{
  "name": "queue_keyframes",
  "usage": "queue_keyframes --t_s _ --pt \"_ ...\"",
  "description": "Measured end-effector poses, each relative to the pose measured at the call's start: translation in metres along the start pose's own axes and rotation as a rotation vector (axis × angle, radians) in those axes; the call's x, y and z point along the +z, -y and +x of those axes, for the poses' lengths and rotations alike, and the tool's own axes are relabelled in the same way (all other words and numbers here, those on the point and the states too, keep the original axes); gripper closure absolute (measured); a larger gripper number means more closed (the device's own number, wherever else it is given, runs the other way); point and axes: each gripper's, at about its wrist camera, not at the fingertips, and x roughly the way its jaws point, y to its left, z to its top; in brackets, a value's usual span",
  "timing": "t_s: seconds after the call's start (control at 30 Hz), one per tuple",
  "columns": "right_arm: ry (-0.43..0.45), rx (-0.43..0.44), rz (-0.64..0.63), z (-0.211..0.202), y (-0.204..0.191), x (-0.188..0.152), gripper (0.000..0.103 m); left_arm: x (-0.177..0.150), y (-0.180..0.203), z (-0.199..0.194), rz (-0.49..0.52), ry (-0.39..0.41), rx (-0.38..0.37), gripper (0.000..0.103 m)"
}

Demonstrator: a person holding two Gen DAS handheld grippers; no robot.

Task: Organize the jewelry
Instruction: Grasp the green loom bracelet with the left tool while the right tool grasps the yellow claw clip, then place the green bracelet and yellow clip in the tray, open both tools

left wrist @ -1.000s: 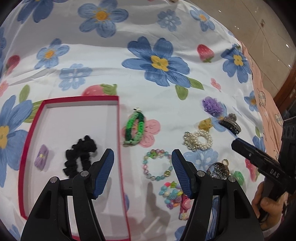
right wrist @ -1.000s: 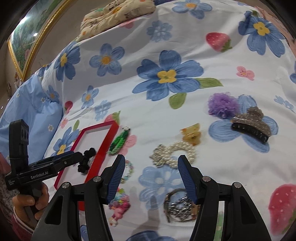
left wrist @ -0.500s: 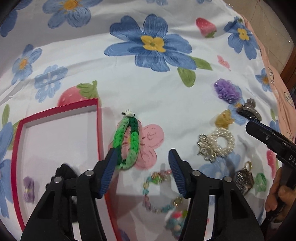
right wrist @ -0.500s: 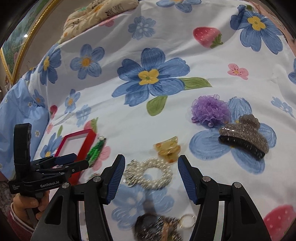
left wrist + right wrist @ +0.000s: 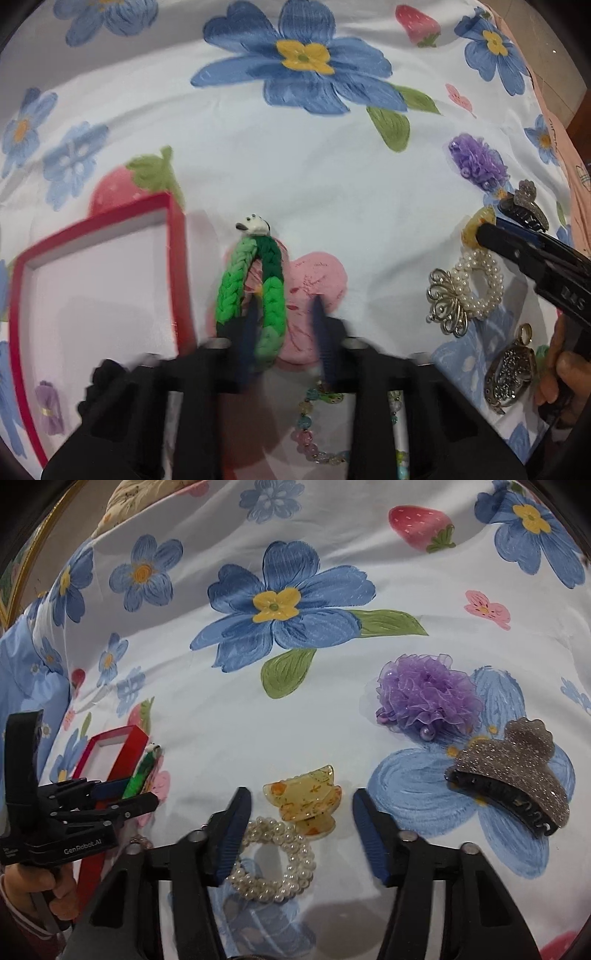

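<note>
A green braided bracelet (image 5: 255, 284) with a small white charm lies on the floral cloth just right of the red-rimmed tray (image 5: 177, 258). My left gripper (image 5: 284, 314) is low over it, blurred, jaws narrowed around its right strand; a grip does not show. My right gripper (image 5: 301, 805) is open, with a small yellow claw clip (image 5: 303, 797) between its fingers and a pearl scrunchie (image 5: 277, 864) just below. In the right wrist view the tray (image 5: 129, 749) and the left gripper (image 5: 147, 797) show at the left.
A purple ruffled scrunchie (image 5: 428, 694) and a glittery grey claw clip (image 5: 513, 775) lie to the right. A pastel bead bracelet (image 5: 314, 424), a silver keychain (image 5: 509, 373) and a purple bow (image 5: 48, 406) in the tray are near. A black scrunchie (image 5: 99, 373) lies in the tray.
My left gripper moved forward onto the green bracelet and its jaws narrowed. My right gripper moved forward, from over the pearl scrunchie to around the yellow claw clip.
</note>
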Motion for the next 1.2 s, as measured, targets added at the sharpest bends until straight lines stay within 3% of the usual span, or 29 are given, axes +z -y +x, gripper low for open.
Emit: queue_keyframes --t_s 0.03,0.27,0.5,0.8,1.2 --pt "-0.002 0.002 -0.001 0.001 0.000 0.000 0.065 0.000 0.000 0.001 0.001 0.002 -0.002 0.091" --pt "0.045 -0.003 0.003 -0.011 -0.001 0.002 0.066 -0.003 -0.010 -0.019 -0.066 0.049 -0.098 0.094" --pt "0.100 0.050 0.019 -0.035 -0.011 0.005 0.066 -0.013 -0.023 -0.056 -0.125 0.122 -0.164 0.094" --pt "0.096 0.120 -0.022 -0.043 -0.052 0.002 0.066 -0.032 -0.044 -0.102 -0.158 0.195 -0.162 0.094" --pt "0.061 0.221 -0.107 -0.041 -0.123 -0.011 0.066 -0.063 -0.091 -0.134 -0.229 0.231 -0.111 0.094"
